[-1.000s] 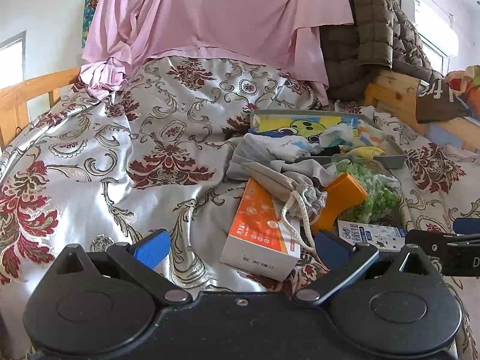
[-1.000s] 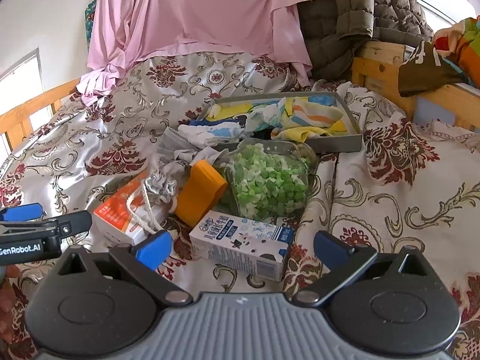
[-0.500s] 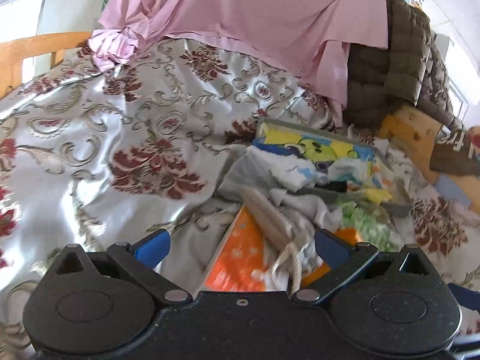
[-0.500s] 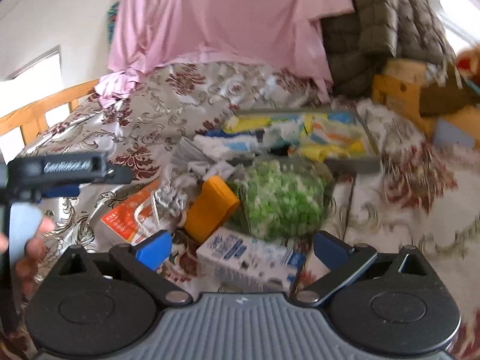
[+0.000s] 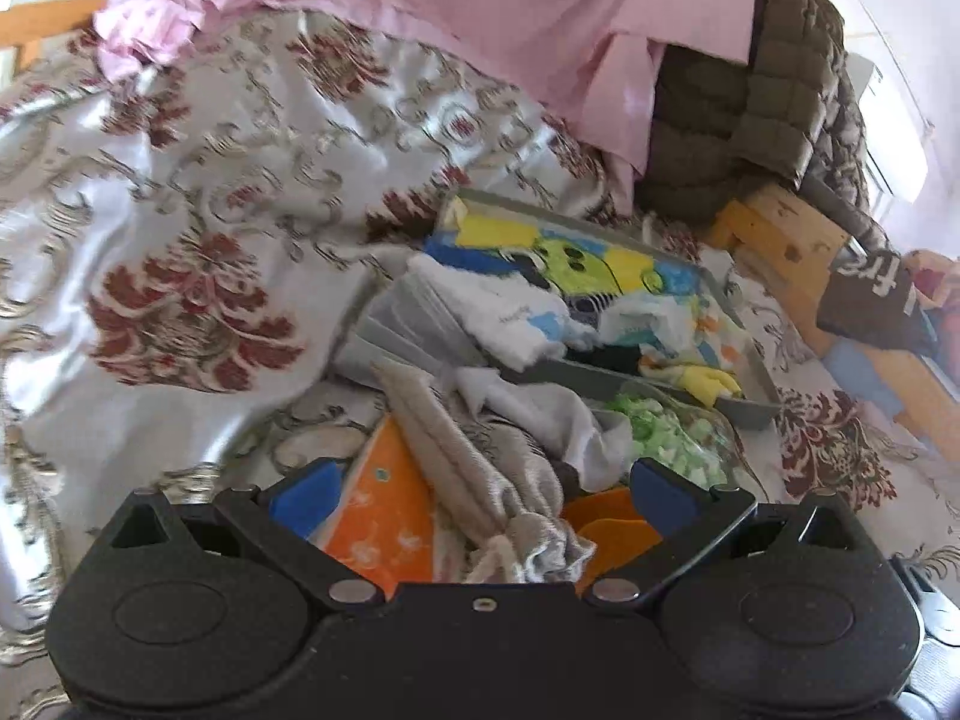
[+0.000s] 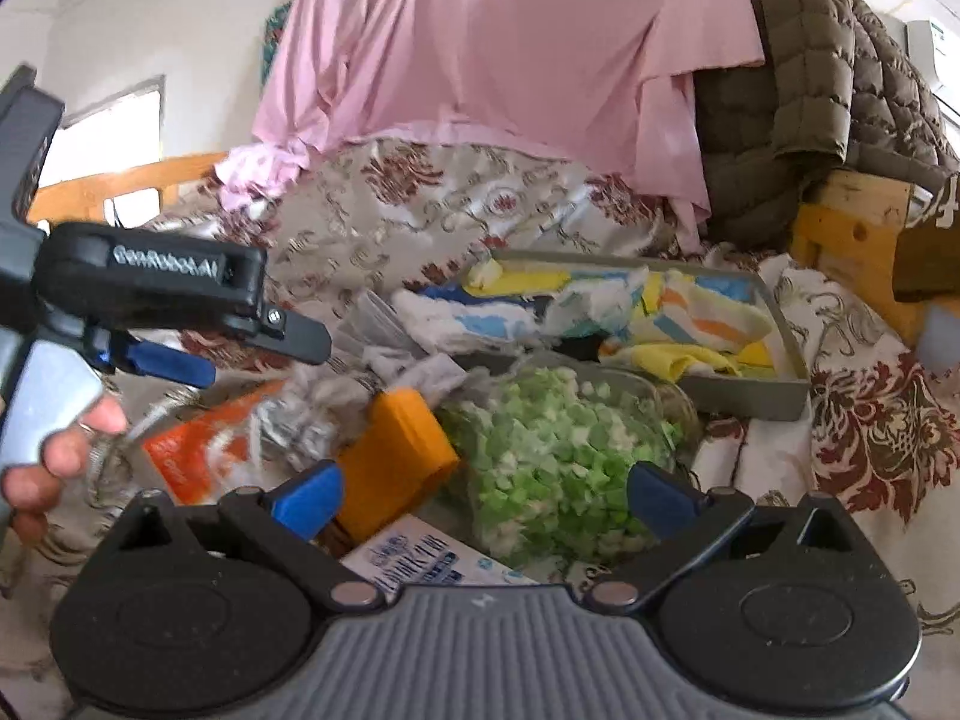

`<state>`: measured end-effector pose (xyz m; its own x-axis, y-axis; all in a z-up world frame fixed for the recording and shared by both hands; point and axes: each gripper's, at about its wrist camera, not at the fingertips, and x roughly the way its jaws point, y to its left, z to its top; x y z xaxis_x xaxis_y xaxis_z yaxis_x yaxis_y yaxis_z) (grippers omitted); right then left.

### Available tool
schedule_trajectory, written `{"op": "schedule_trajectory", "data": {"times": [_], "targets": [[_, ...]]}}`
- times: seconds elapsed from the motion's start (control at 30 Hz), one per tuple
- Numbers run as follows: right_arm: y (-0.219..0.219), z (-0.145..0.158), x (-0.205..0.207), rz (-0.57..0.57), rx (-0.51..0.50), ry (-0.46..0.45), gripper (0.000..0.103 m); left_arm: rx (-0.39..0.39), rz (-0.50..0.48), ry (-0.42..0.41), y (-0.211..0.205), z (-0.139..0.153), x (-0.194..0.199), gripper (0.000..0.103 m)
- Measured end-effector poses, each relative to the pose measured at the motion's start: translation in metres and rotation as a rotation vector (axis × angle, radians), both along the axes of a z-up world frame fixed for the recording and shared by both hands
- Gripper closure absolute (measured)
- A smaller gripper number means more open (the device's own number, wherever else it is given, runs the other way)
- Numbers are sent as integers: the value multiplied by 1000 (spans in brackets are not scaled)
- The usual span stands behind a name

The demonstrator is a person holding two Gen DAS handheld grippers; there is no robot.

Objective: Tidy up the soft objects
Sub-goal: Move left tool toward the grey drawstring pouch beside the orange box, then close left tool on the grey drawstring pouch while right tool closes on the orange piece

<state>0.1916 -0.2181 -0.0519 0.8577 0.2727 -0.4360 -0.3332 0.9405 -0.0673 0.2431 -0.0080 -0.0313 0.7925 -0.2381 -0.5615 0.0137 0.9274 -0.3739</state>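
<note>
Hovering my left gripper (image 5: 480, 495), jaws wide and empty, I see the grey drawstring fabric pouch (image 5: 480, 480) lying between them on the orange box (image 5: 378, 510), long axis pointing away; right gripper (image 6: 480, 495) gapes empty.

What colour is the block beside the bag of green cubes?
Orange block, clearest in the right wrist view.

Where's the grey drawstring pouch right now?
In the left wrist view, the grey drawstring pouch lies between the open left gripper fingers, draped across the orange box.
</note>
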Motion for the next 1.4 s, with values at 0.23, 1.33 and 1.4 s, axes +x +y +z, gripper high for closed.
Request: {"op": "schedule_trajectory", "data": {"times": [0.23,1.33,1.4], "targets": [[0,-6,5,26,-29,-65,0,34,-107,50,-13,-5,23,1],[67,-43,-9,229,-404,-267,63,74,-232,192,-22,-7,56,28],[69,-47,-8,226,-438,-272,64,74,-237,197,-24,-7,57,35]]}}
